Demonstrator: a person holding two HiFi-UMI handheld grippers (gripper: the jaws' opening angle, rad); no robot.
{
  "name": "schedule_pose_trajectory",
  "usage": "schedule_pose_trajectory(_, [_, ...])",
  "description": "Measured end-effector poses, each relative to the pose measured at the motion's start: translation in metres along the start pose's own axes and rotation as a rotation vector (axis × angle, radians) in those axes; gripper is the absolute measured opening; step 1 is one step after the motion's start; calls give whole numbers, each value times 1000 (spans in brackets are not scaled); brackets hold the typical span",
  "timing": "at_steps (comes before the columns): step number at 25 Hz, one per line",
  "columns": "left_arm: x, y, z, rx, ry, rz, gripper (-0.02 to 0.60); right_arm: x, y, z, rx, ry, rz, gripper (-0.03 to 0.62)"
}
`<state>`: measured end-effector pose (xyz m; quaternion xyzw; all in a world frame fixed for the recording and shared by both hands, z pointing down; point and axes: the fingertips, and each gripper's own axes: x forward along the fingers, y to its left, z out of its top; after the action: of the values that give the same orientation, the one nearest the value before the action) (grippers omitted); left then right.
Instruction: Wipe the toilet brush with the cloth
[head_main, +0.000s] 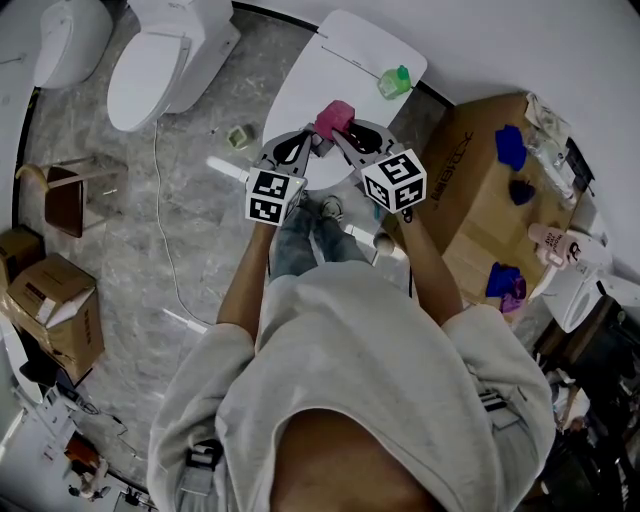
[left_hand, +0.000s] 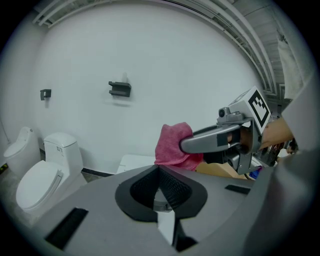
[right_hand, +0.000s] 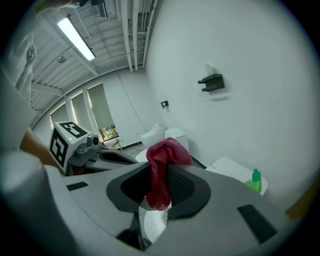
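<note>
Head view first: the person stands over a closed toilet (head_main: 350, 50) with both tools raised together above it; the right hand-held gripper (head_main: 340, 130) carries the pink cloth (head_main: 335, 115), and the left hand-held gripper (head_main: 296, 150) sits just beside it, tips nearly meeting; a green bottle (head_main: 395, 81) stands on the toilet's far end, well apart from the action.

Left gripper view now: the jaws are drawn in narrow, clamped on a white handle with a metal ring, which I take for the toilet brush (left_hand: 166, 226); its bristle end is out of sight; the cloth (left_hand: 171, 145) hangs just beyond and above the tips.

Right gripper view: the jaws are closed on the cloth (right_hand: 167, 150), which bunches above the pads and droops between them; the left tool lies close alongside.

My read: both things are in hand and brought together, so the set-up is done; whether cloth and handle touch I cannot tell; the wiping along the handle and down to the head looks largely left to do.
</note>
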<state>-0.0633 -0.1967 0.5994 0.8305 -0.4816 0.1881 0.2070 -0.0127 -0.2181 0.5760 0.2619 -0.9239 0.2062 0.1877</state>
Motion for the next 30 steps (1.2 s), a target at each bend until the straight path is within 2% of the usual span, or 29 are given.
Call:
schedule_pose_trajectory(13, [-1,3,-1,-9,-2,12,18,27,-4,-36,35,128,95,100])
schedule_pose_trajectory(24, [2,2,1,-11,-1,11,18,44,-19,-64,28,223,132,100])
schedule_pose_trajectory(30, [2,1,2,-16,-3,12,18,50,-29,-81,59,261,116,100])
